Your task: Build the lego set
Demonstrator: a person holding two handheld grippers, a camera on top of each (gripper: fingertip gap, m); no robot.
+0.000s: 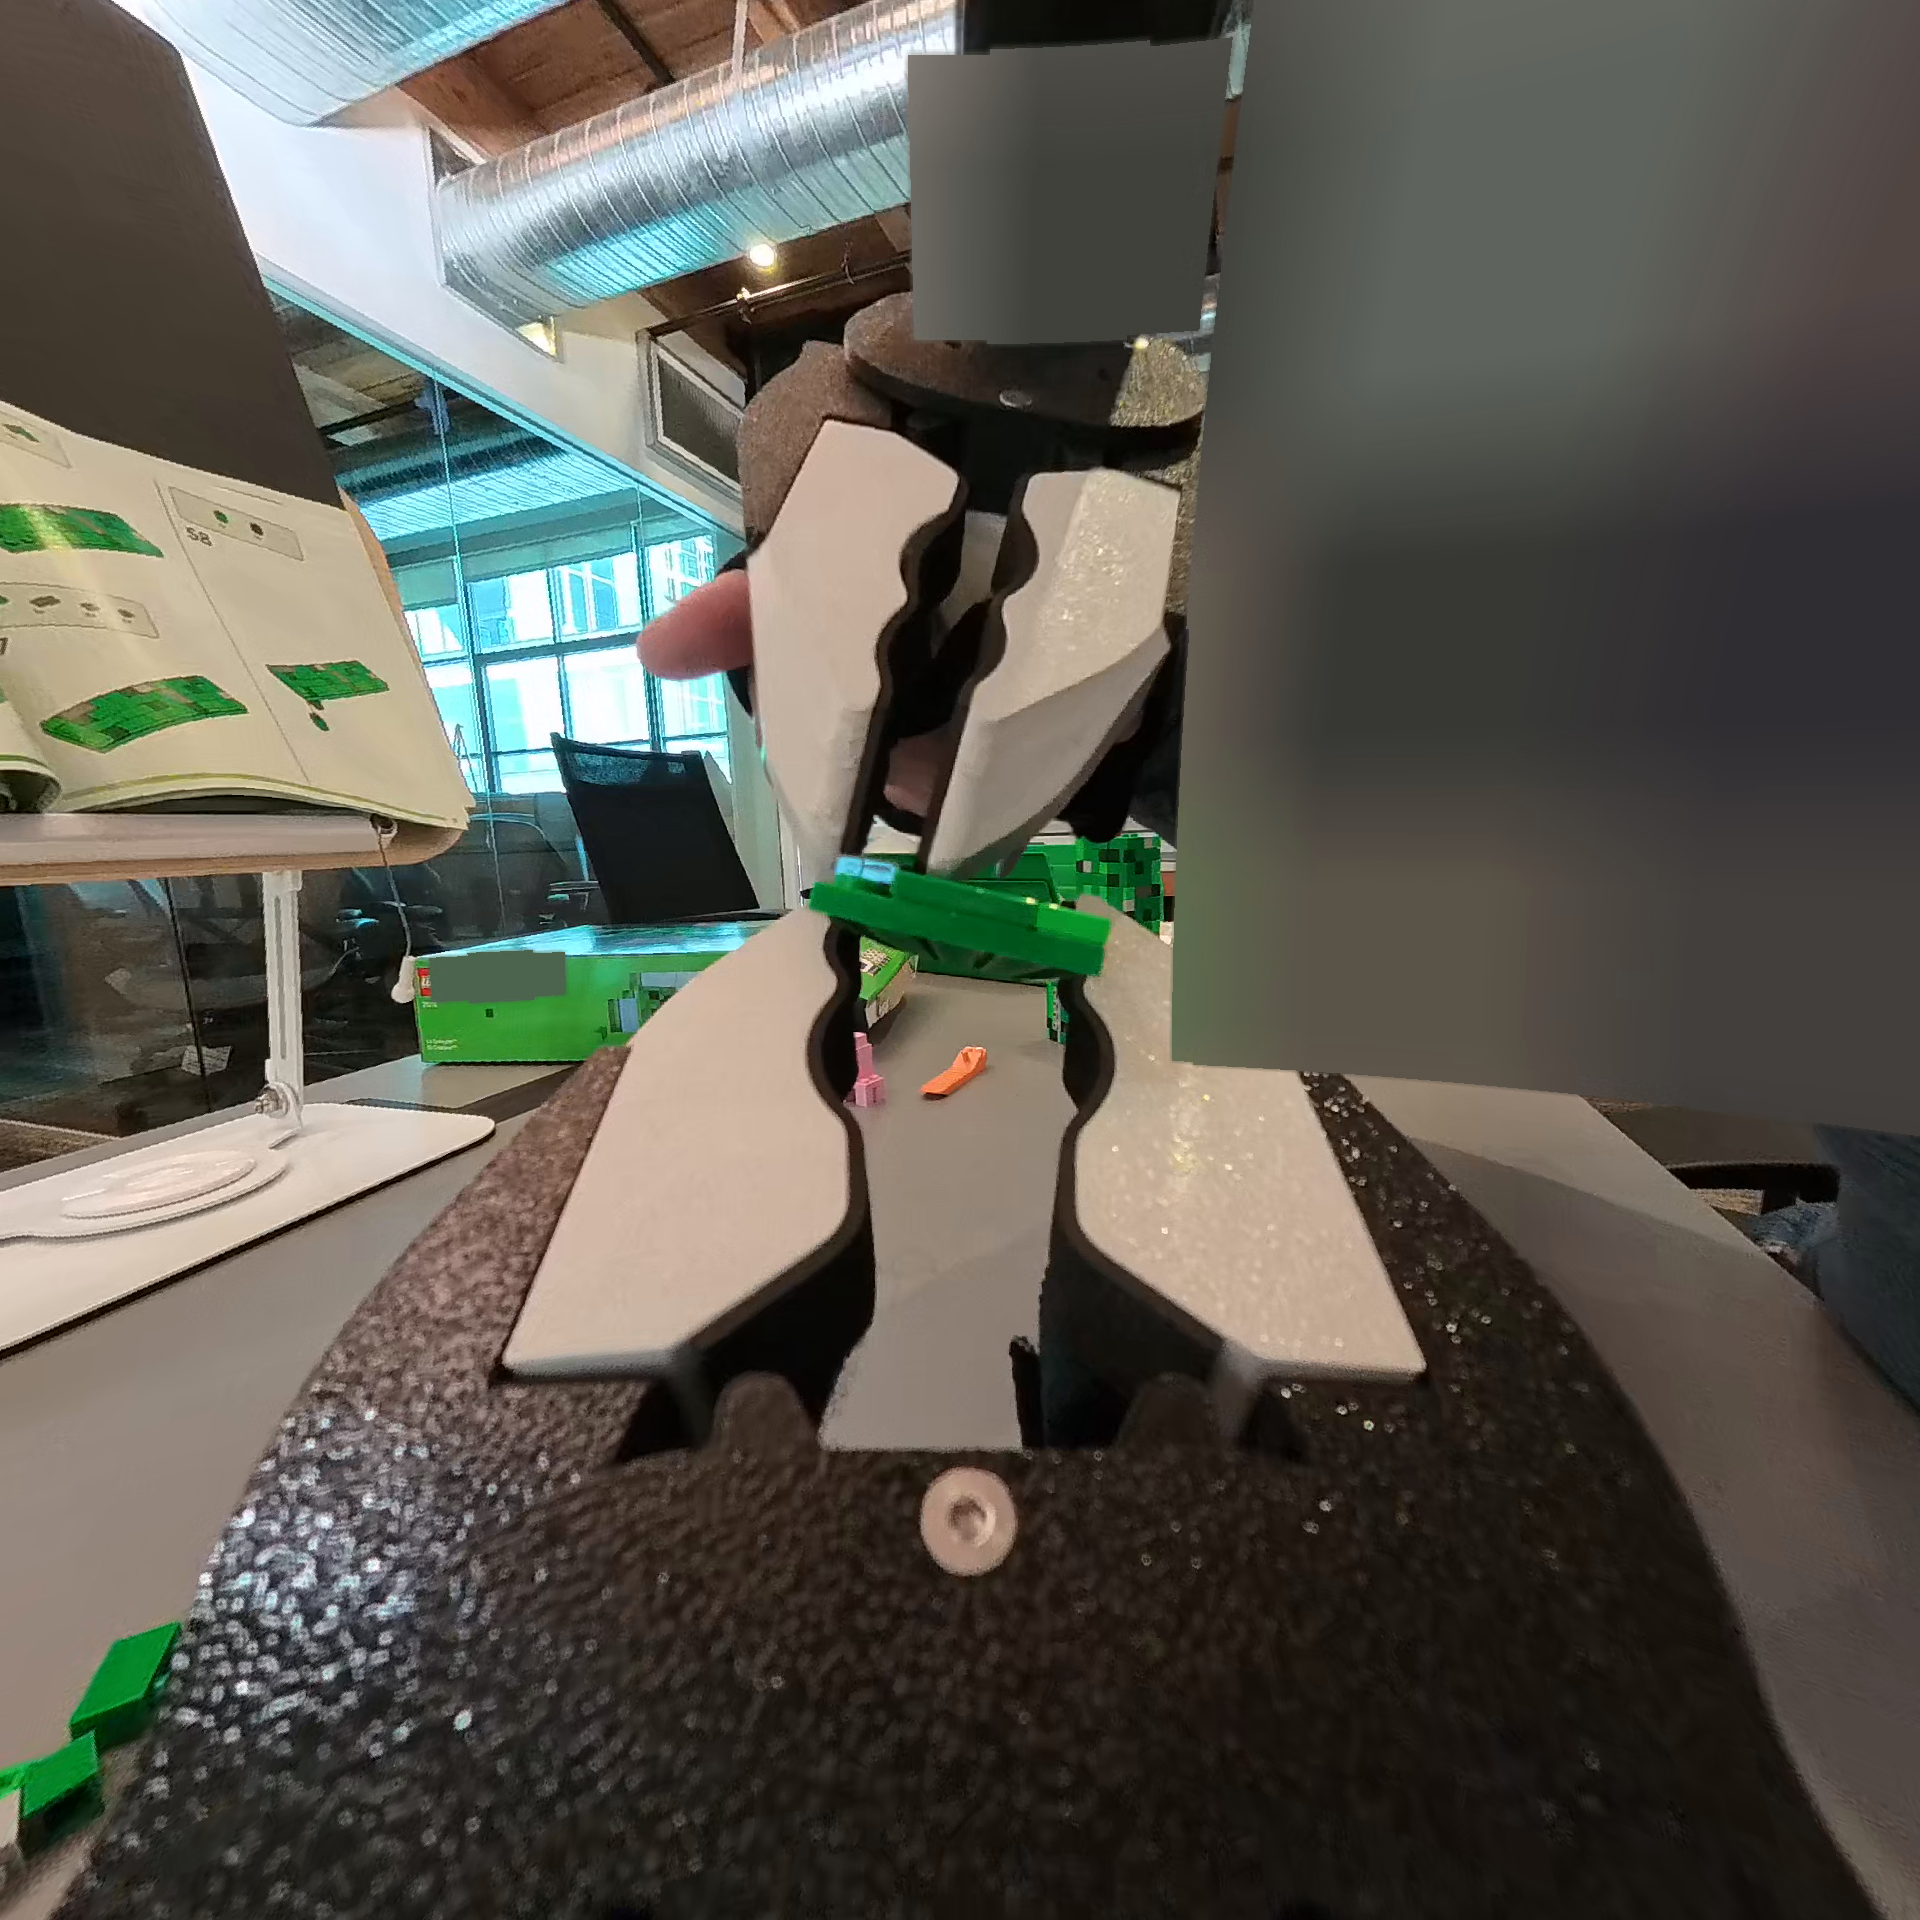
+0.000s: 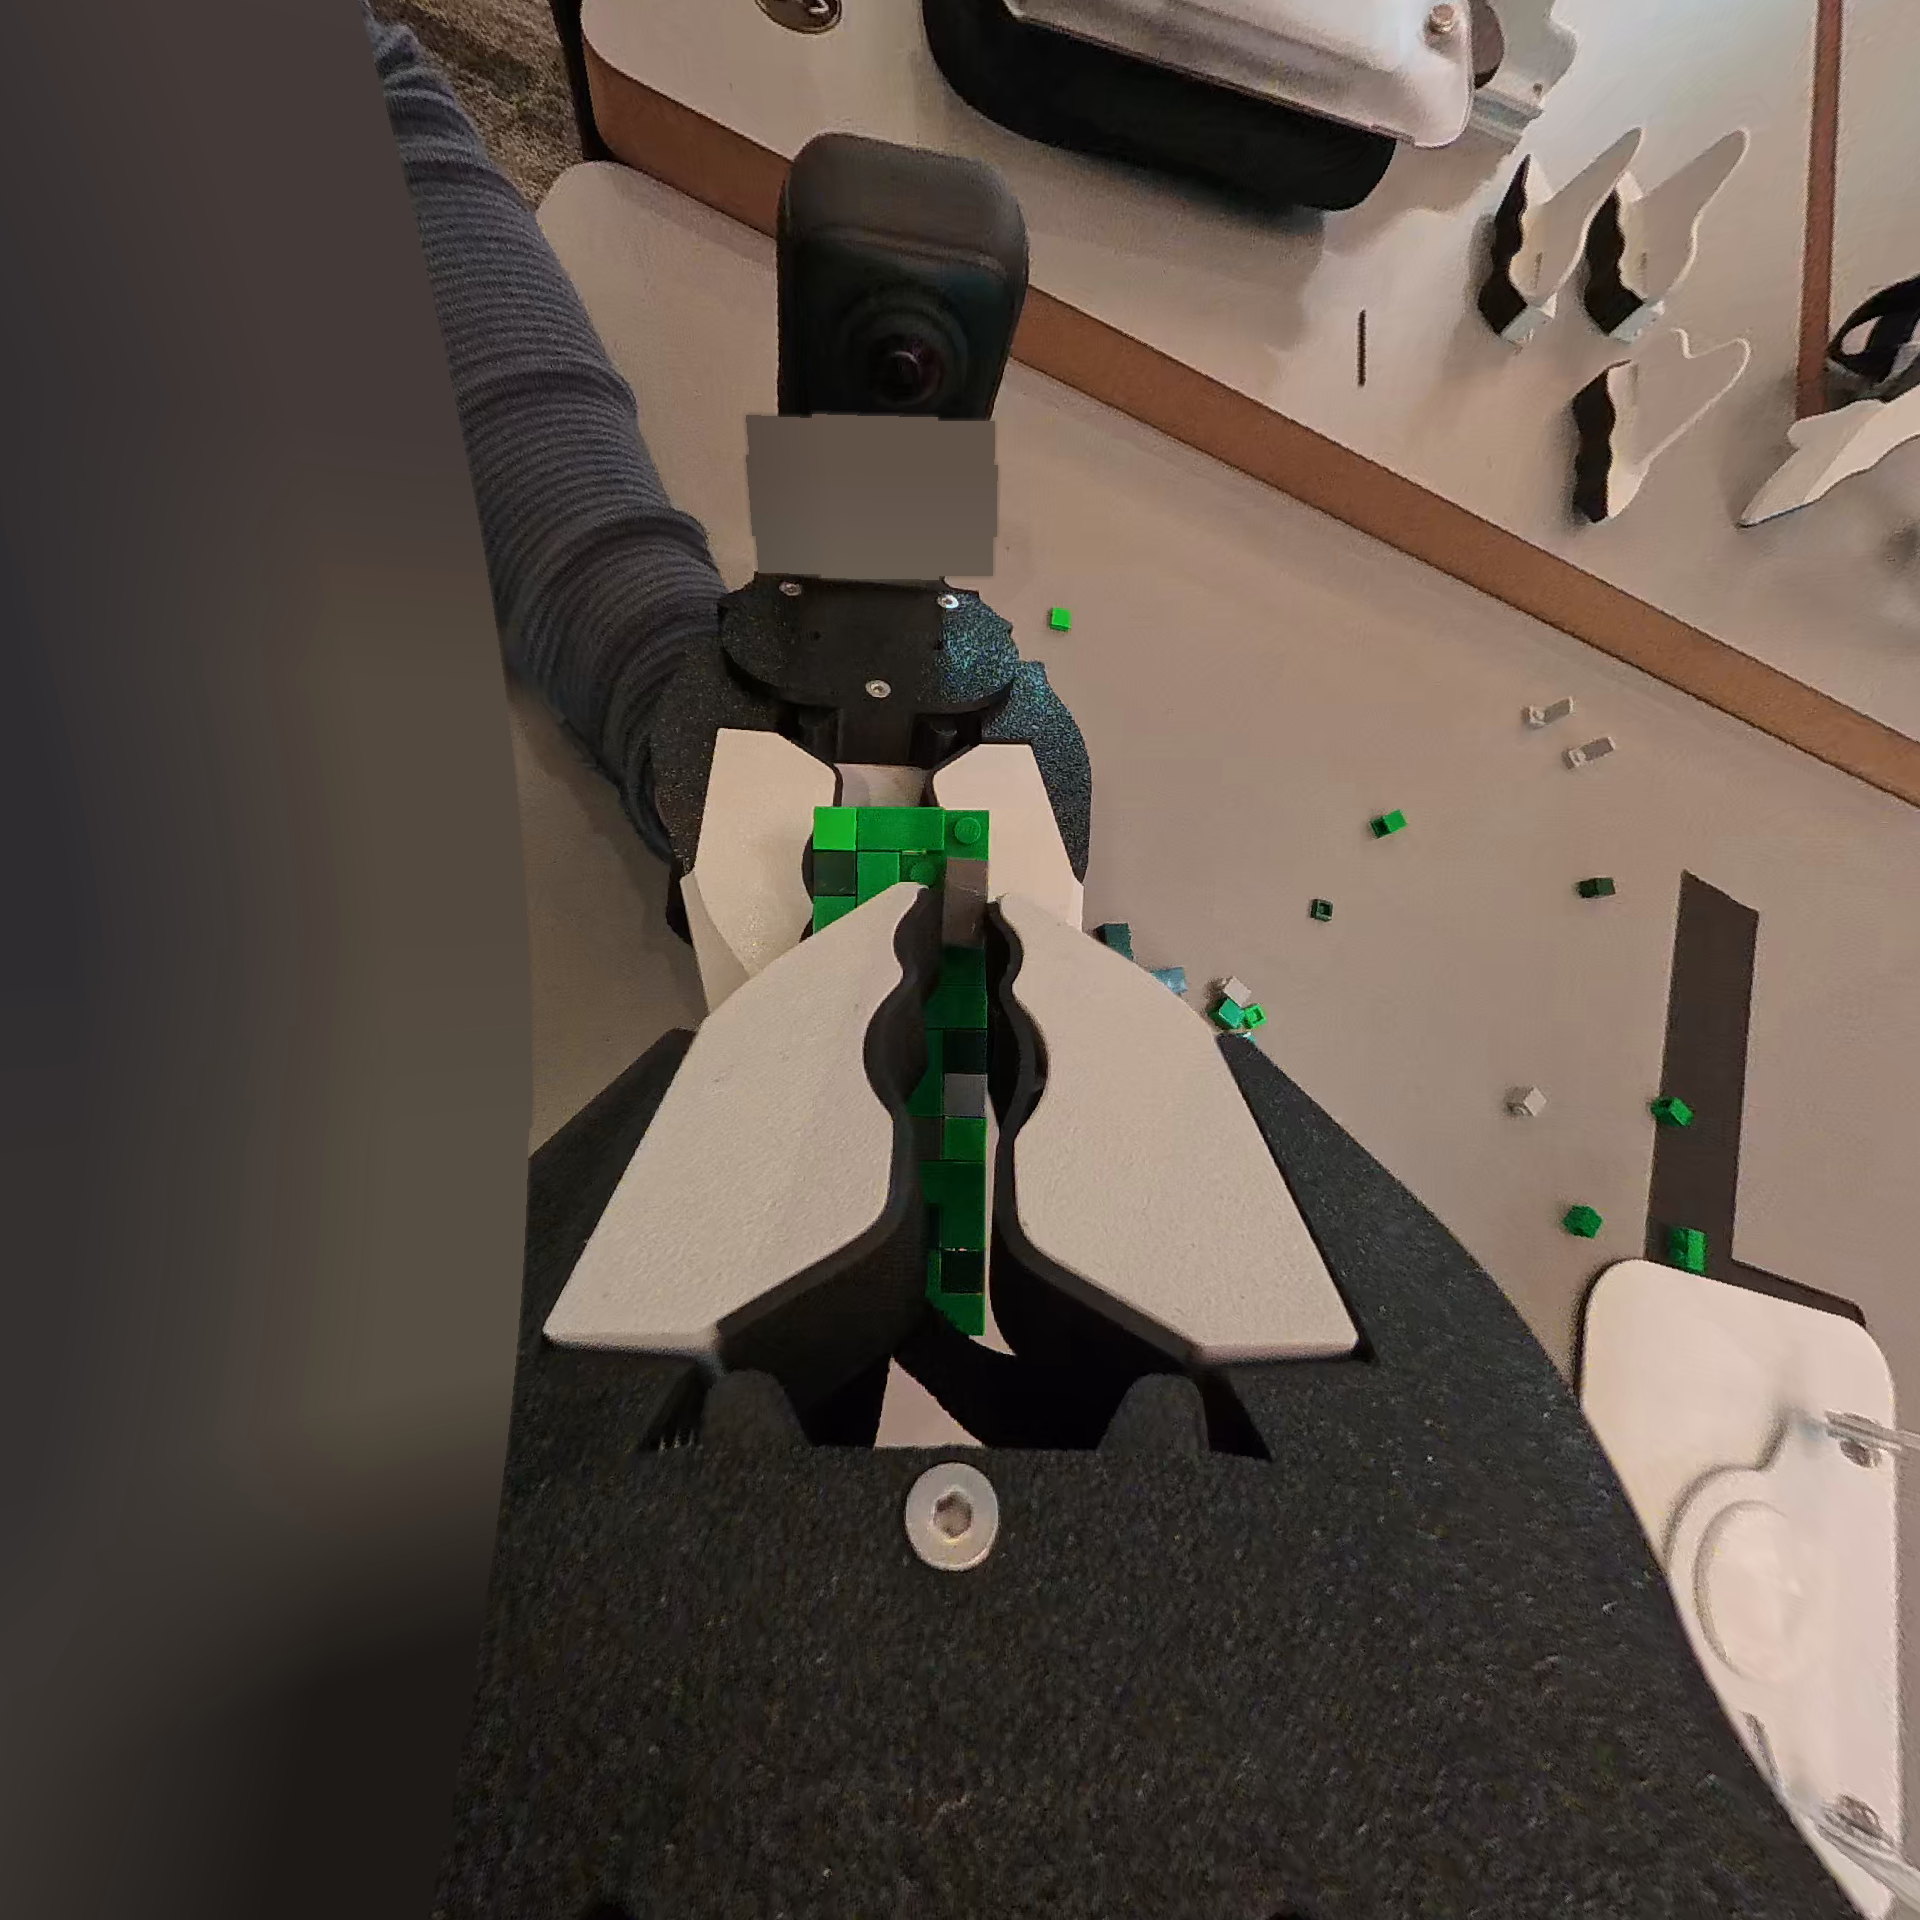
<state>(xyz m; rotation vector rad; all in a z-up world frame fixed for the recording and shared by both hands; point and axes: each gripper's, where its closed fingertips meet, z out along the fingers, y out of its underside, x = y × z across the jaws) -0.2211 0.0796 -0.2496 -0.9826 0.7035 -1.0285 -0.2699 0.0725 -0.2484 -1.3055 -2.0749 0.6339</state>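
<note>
1. My left gripper (image 1: 961, 961) clamps the green Lego plate assembly (image 1: 961, 920) across its width; it lies flat, long axis running left to right, held above the grey table (image 1: 966, 1174).
2. My right gripper (image 2: 951, 909) pinches a small grey tile (image 2: 964, 902) over that studded, mosaic-green plate.

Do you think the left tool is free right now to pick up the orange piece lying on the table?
Probably not: the left tool is shut on the green plate assembly; the orange piece lies beyond it.
</note>
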